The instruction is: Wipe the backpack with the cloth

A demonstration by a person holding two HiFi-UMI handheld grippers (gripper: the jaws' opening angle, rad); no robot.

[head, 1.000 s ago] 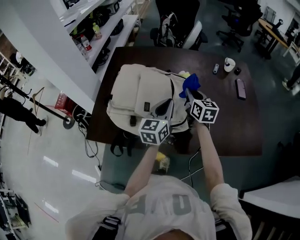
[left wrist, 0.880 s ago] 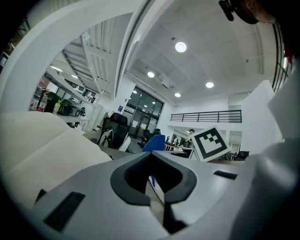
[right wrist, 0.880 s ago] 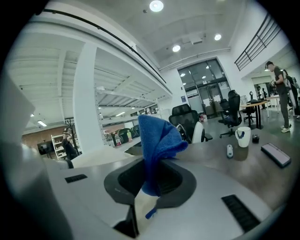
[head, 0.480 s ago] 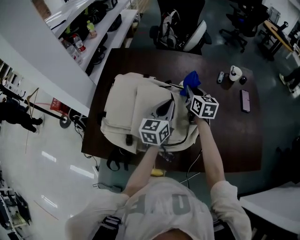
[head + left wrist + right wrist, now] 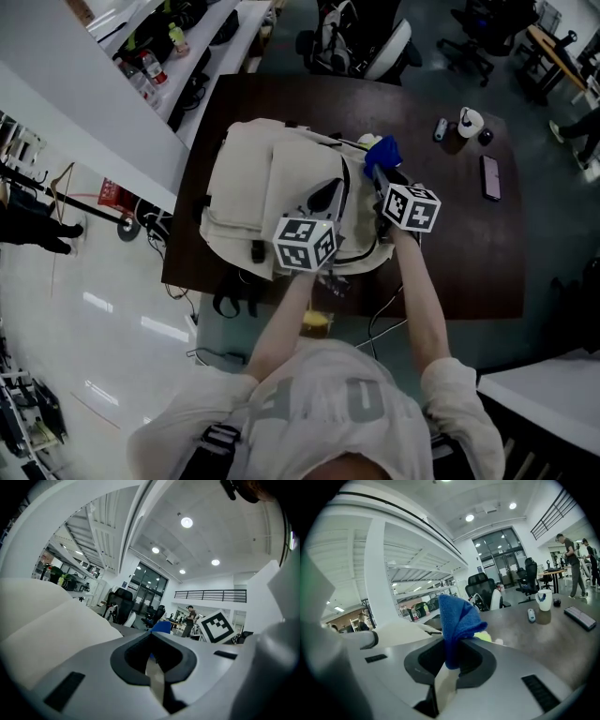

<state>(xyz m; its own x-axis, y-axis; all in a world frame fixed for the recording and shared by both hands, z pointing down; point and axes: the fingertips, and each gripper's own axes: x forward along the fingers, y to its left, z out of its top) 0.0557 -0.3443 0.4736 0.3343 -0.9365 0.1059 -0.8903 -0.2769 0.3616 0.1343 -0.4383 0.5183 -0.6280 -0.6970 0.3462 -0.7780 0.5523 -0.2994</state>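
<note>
Lying on dark brown wooden bench (image 5: 469, 253), cream fabric backpack (image 5: 272, 183) is seen front side up. Blue terry cloth (image 5: 382, 153) is pinched by right gripper (image 5: 377, 174) at backpack's far right corner. Left gripper (image 5: 325, 199) is poised over backpack's middle, jaws pressed together, nothing seen between them. White mug (image 5: 468, 122) and dark phone (image 5: 489, 176) are set well apart, on right.

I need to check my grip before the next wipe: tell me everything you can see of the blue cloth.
The blue cloth looks like soft, fuzzy microfibre, bunched into a folded peak. The shut jaws of the right gripper pinch its lower end; the rest stands free above them. It sits by the far right edge of the cream fabric backpack; contact there is unclear.
</note>
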